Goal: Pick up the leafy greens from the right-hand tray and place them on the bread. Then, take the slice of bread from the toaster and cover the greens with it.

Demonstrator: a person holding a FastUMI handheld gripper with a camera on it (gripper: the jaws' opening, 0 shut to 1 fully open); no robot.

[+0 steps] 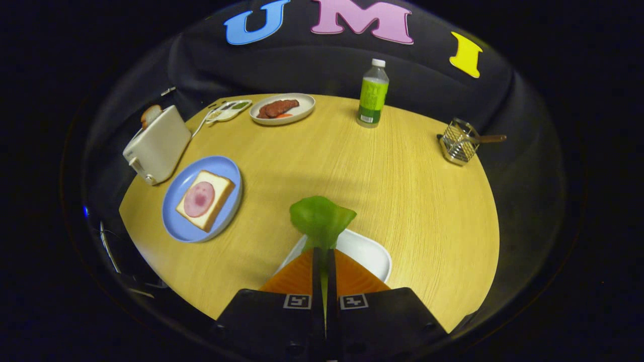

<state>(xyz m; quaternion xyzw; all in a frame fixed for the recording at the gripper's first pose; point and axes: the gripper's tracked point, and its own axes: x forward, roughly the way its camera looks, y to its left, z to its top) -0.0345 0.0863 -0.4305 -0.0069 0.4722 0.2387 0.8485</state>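
I had the gripper (322, 261) clamped on the leafy greens (321, 220), held above the white tray (370, 254); the leaf's long axis ran forward, its broad end pointing beyond the fingers.

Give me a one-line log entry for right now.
gripper: shut on leafy greens | greens: above white tray | target: bread, blue plate | toaster: slice still in
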